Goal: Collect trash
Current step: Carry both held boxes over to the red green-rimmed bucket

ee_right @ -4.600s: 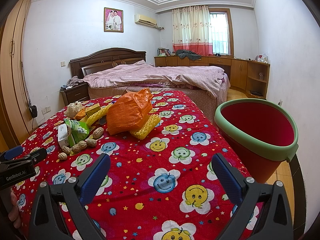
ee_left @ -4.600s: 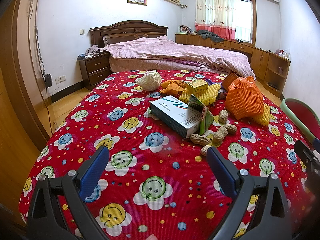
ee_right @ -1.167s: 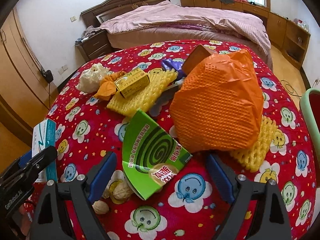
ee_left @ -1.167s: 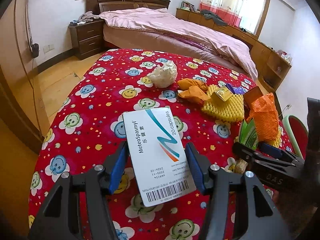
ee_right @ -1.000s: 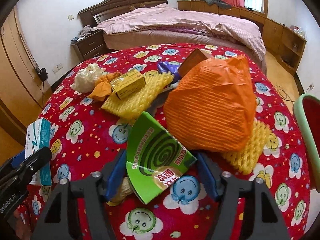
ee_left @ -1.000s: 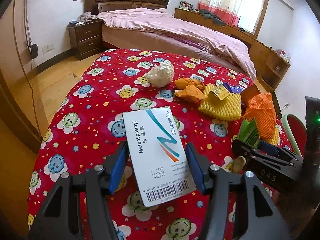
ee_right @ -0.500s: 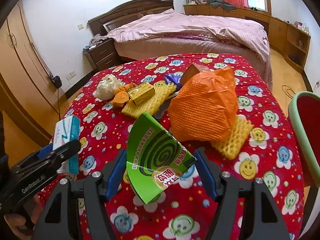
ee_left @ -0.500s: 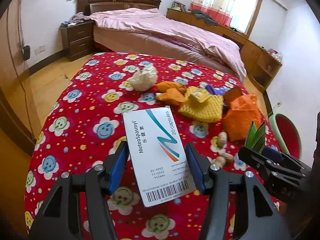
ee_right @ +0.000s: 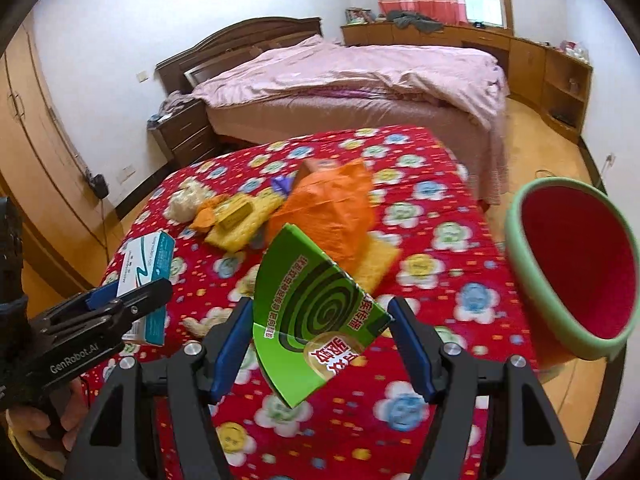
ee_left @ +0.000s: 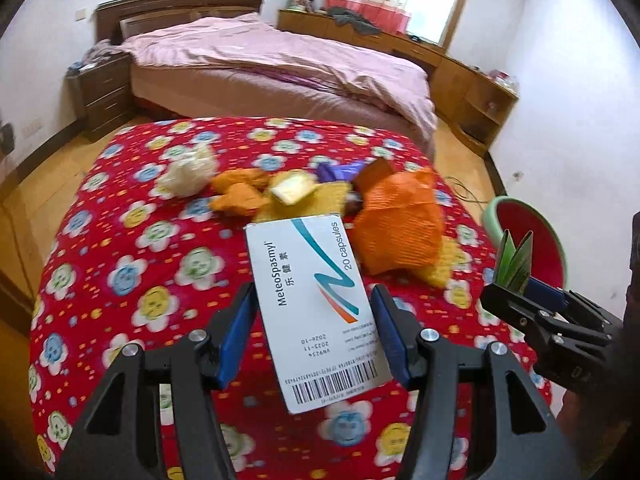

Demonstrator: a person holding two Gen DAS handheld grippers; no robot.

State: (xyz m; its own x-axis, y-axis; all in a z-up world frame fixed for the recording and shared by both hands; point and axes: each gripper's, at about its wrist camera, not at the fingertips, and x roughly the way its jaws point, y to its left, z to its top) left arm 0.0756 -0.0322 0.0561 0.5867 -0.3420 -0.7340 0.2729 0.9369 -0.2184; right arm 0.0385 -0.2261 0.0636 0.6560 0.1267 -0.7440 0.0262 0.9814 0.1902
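Left to right across the room: a wooden wardrobe (ee_right: 24,152) along the left wall, a dark nightstand (ee_left: 105,92), a bed (ee_left: 280,60) with a dark headboard under a pink cover, and low wooden cabinets (ee_left: 472,88) below a curtained window. In front stands the worktop (ee_left: 120,240), spread with a red cloth printed with smiling flowers.

On the cloth, left to right, lie a crumpled whitish wad (ee_left: 188,170), an orange wrapper (ee_left: 240,194), a small yellow carton (ee_left: 294,189) on yellow foam netting (ee_right: 236,236), a purple scrap (ee_left: 334,170) and a large orange mesh bag (ee_left: 396,220). Peanuts (ee_right: 208,322) lie near the worktop's front edge. A red bin with a pale green rim (ee_right: 568,264) stands tilted just off the worktop's right side.

The left claw (ee_left: 312,332) is clamped on a white medicine box (ee_left: 316,300), its blue pads (ee_left: 236,336) pressing the two long sides; the box is clear of the cloth and projects forward between the fingers. The right claw (ee_right: 320,344) grips a green mosquito-coil box (ee_right: 316,312) by its side edges, held above the worktop, with the bin's mouth to its right. A hand (ee_right: 36,428) holding the left claw shows at the lower left of the right wrist view.
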